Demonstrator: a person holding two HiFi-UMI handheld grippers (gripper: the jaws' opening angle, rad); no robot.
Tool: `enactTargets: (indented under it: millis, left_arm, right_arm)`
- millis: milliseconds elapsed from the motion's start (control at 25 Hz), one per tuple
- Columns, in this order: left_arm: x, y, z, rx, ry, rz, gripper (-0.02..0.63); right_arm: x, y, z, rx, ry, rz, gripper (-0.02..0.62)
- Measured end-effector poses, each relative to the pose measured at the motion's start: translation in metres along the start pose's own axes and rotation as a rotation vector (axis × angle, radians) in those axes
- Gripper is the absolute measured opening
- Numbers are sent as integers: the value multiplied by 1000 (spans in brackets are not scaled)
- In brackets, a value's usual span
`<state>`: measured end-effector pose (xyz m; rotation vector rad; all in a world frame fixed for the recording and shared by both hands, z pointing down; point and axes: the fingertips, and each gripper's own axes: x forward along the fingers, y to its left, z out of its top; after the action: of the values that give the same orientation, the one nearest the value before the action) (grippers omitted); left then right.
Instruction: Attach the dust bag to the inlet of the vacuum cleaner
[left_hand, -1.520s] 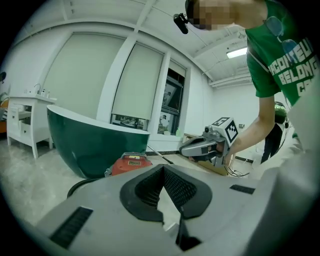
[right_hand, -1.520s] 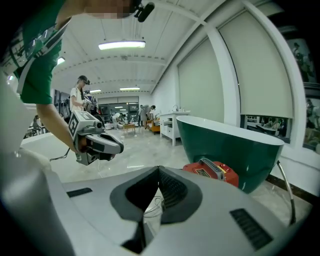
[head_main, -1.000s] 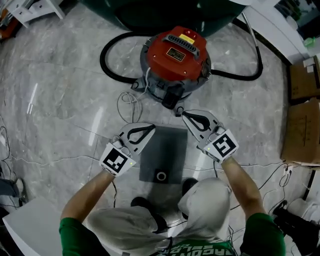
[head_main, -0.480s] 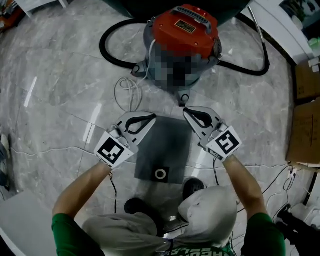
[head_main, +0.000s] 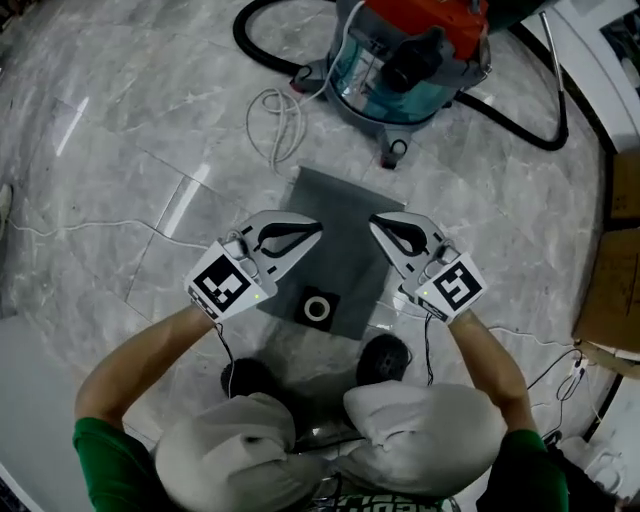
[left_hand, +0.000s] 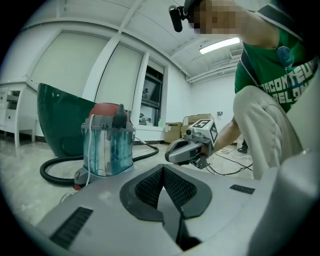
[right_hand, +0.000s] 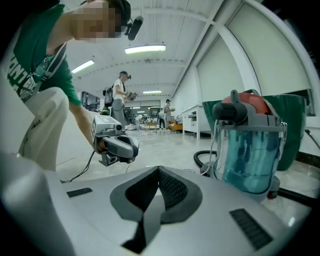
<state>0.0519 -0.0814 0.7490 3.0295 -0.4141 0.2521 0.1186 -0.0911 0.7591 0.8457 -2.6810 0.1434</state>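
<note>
Likely limp and light, dust bag (head_main: 338, 235) flat on floor (head_main: 120, 150), best pinched at stiff collar (head_main: 318, 308); left gripper (head_main: 316, 229) and right gripper (head_main: 375, 221) closed, empty.

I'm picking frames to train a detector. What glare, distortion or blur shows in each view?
Head view: sharp, with white glare streaks on the glossy floor left of the dust bag. Left gripper view: strong fisheye, black corners, ceiling light blown out, vacuum cleaner sharp. Right gripper view: same fisheye and dark corners, evenly lit.
</note>
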Motion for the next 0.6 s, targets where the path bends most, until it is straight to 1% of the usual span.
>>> enactTargets:
  millis: [120,200,320,400,440,600]
  left_arm:
    - [-10,-26,-24,-2,8,12,3]
    - [-16,-41,-45,6,31,12,3]
    - [-26,-62,-71,-15,68,0,3]
    - [-31,-69,-84,5,86,-15,3]
    - [-33,-74,-91,11,95,-21,3]
    - [-41,-98,-123,-9,140,-37,3]
  right_arm:
    - [0,27,-21,5,26,43,8]
    - [1,43,-34,10,36,62,8]
    - [4,65,-55,16,62,84,8]
    - [7,75,-65,-7,62,94,8]
    - [8,82,-71,-20,70,107,8]
    - [7,118,-107,-30,137,181,8]
